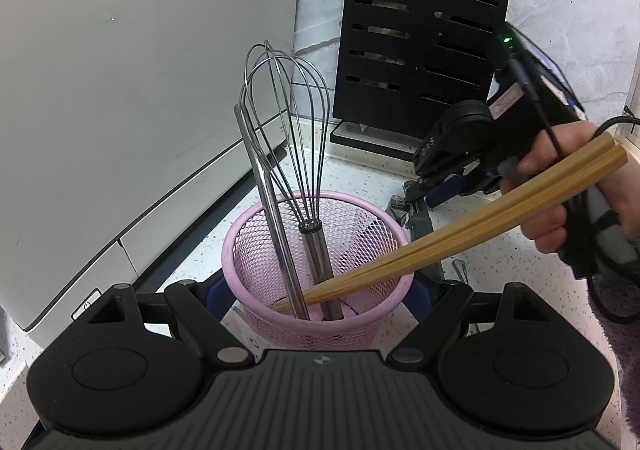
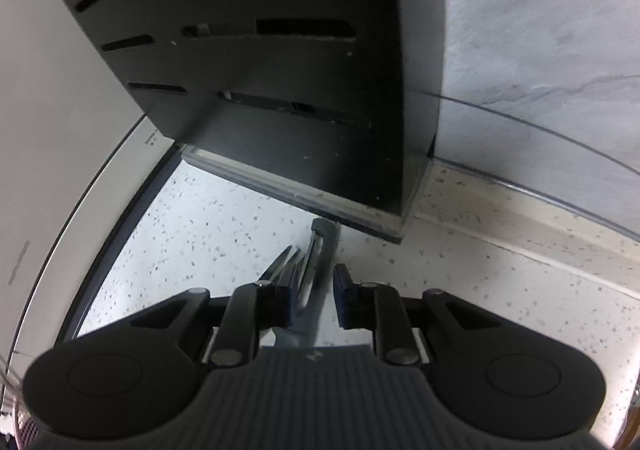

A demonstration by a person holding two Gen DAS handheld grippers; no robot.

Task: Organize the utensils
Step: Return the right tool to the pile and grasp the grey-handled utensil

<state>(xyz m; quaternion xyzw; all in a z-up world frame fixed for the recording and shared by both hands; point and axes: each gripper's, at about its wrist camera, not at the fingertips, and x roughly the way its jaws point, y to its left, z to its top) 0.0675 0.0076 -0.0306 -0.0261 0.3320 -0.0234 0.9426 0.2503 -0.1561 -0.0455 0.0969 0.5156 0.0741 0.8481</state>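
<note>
The left claw [image 1: 320,290] was pinching the pink mesh holder [image 1: 316,270] steady, while the right claw [image 2: 312,298], slightly spread, hovered over the steel fork [image 2: 294,274] lying just before the black knife block [image 2: 256,62]; I'd centre, then squeeze.

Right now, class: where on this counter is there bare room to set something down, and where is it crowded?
Bare speckled counter lies between the white appliance and the black knife block. Another strip runs beside the block along the wall. Crowded: the pink basket with whisk and chopsticks, and utensils under the right claw.
</note>
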